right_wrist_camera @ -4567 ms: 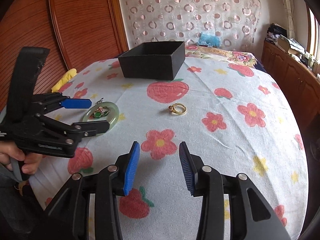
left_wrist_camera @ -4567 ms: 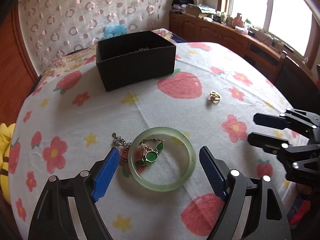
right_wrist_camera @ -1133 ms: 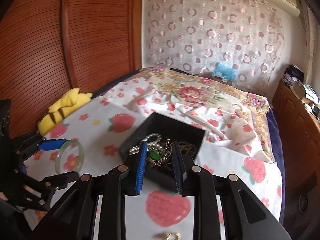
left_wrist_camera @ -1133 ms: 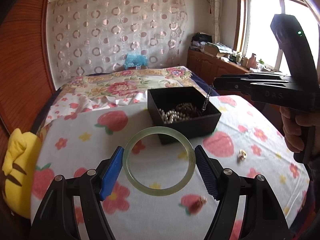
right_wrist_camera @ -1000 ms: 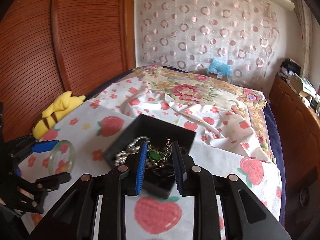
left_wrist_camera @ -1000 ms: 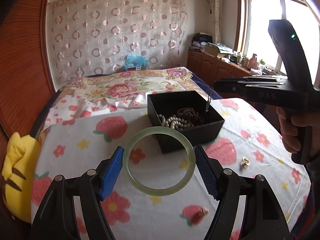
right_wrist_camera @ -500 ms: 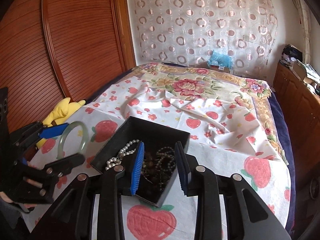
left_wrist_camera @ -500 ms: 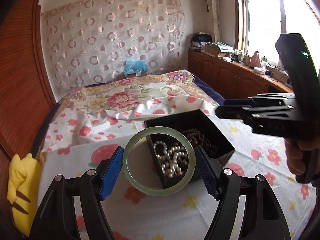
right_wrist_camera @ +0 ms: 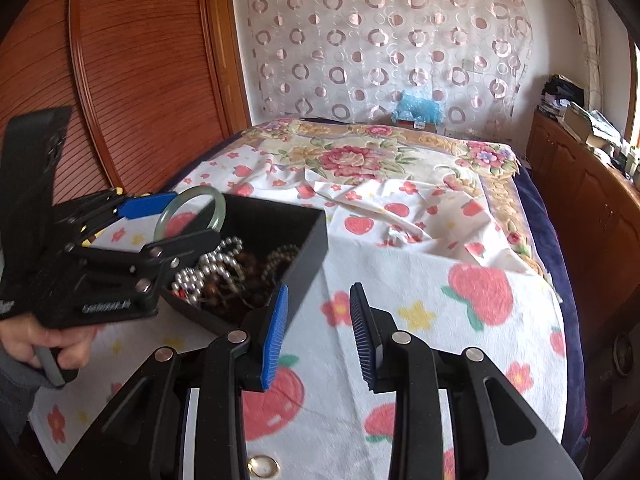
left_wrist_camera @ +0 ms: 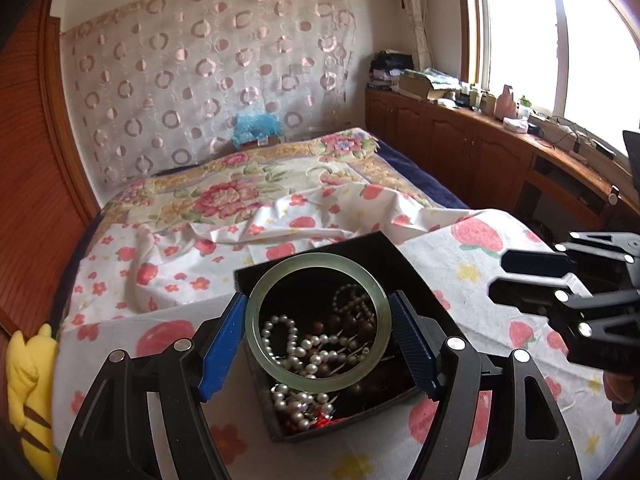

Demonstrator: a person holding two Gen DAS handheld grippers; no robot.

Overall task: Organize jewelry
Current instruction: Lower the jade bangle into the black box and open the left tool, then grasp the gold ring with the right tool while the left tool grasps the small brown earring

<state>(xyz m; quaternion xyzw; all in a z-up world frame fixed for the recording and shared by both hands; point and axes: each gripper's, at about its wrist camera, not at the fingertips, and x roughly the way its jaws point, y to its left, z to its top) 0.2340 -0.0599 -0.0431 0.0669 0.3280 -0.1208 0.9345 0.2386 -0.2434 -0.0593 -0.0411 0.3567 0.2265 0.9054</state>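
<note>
Left gripper [left_wrist_camera: 318, 338], pinching green bangle [left_wrist_camera: 318, 322], now directly over black box [right_wrist_camera: 308, 240]; before, short of it. Right gripper [right_wrist_camera: 318, 330] fingers just spread, empty, pendant gone. Pearls [left_wrist_camera: 298, 354] in box. Gold ring [right_wrist_camera: 262, 466] near, on strawberry cloth [right_wrist_camera: 440, 280].

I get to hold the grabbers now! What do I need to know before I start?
Left gripper: shut on the green bangle, held over the open black box.
Right gripper: open and holding nothing, beside the box over the strawberry cloth.
Done: pearls and dark beads lie in the box.
Left: drop the bangle in, then fetch the gold ring lying on the cloth near you.
</note>
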